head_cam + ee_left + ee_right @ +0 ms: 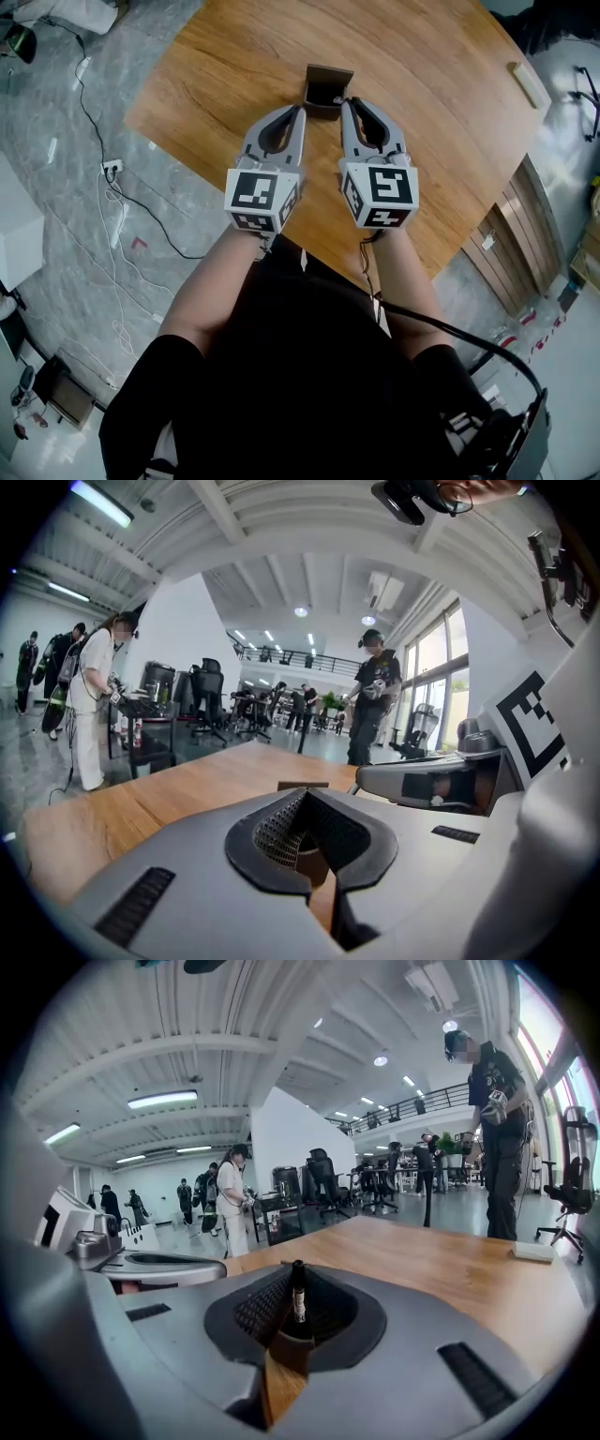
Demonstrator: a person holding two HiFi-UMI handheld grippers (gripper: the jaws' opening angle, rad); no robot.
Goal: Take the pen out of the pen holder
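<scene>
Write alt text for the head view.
Seen from above, a person in black holds two grey grippers side by side over a wooden table. The left gripper and right gripper both point at a small brown pen holder just beyond their tips. Loose cables trail across the grey floor beside the table.

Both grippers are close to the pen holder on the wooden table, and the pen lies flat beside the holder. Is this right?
No. The pen stands upright in the pen holder, as the right gripper view shows. The left gripper and right gripper are close to it on the wooden table.
</scene>
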